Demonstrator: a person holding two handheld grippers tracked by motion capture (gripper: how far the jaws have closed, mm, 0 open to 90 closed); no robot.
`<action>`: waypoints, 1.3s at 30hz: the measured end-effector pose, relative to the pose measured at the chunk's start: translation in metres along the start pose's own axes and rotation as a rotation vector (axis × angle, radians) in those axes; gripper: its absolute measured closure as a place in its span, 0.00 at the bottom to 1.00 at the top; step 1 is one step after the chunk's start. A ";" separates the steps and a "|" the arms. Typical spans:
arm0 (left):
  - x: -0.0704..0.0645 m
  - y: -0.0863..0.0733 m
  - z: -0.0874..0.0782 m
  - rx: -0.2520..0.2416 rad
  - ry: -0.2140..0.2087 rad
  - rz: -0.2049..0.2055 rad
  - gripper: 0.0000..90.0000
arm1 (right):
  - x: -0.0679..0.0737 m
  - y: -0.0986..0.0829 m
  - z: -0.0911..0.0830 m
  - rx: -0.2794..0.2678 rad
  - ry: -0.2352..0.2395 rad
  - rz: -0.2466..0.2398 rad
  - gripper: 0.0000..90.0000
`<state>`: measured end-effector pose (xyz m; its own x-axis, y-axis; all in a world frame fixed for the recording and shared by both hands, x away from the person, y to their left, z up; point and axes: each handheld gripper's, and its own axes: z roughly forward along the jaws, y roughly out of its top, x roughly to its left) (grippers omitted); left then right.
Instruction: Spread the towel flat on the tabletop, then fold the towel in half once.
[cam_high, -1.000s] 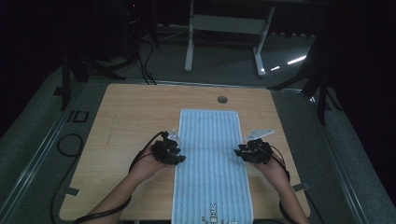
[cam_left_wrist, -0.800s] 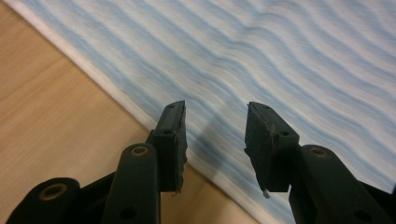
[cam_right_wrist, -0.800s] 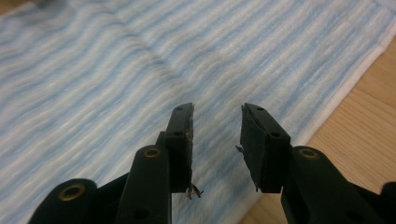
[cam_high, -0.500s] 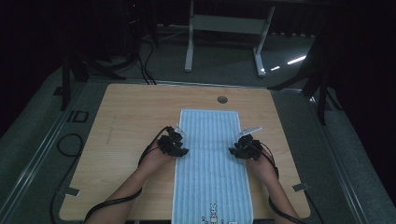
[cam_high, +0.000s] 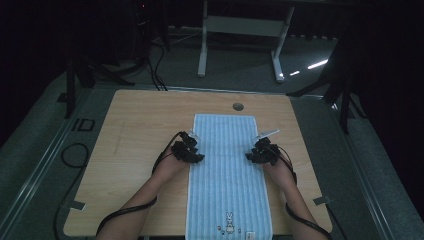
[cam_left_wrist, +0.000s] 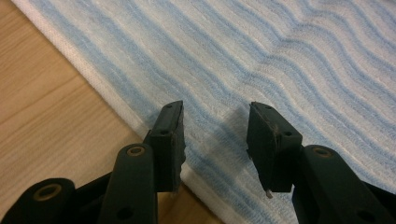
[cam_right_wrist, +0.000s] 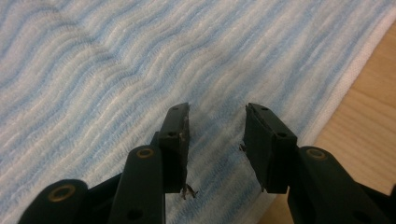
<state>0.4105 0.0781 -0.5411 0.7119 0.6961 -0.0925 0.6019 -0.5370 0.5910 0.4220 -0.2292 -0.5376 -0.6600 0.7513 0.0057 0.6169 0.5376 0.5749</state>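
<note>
Near the towel's (cam_high: 225, 165) front hem sits a rabbit motif (cam_high: 229, 219), lettering unreadable.

Wooden tabletop (cam_high: 140, 150) on grey floor (cam_high: 45, 145); white table frame (cam_high: 240, 30) beyond it, black cables (cam_high: 155, 70) at its far-left, dim surroundings

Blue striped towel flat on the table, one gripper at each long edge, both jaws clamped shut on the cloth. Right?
Not quite: both sets of jaws stand open. The left gripper and right gripper views each show towel cloth in the gap between the jaws, nothing pinched. The rest holds: towel flat on the table, one gripper at each long edge.
</note>
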 end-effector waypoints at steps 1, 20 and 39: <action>0.000 0.000 0.000 0.000 0.000 0.000 0.62 | -0.002 0.002 0.001 0.004 0.001 -0.002 0.67; 0.011 0.021 0.010 0.046 0.017 -0.002 0.57 | -0.016 0.035 0.012 0.160 0.013 -0.008 0.61; 0.046 0.025 -0.009 0.014 0.070 -0.131 0.46 | -0.058 0.039 -0.011 0.135 -0.048 0.133 0.52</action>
<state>0.4546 0.1013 -0.5232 0.6002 0.7919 -0.1123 0.6937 -0.4456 0.5659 0.4792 -0.2559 -0.5062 -0.5495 0.8348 0.0340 0.7515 0.4761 0.4567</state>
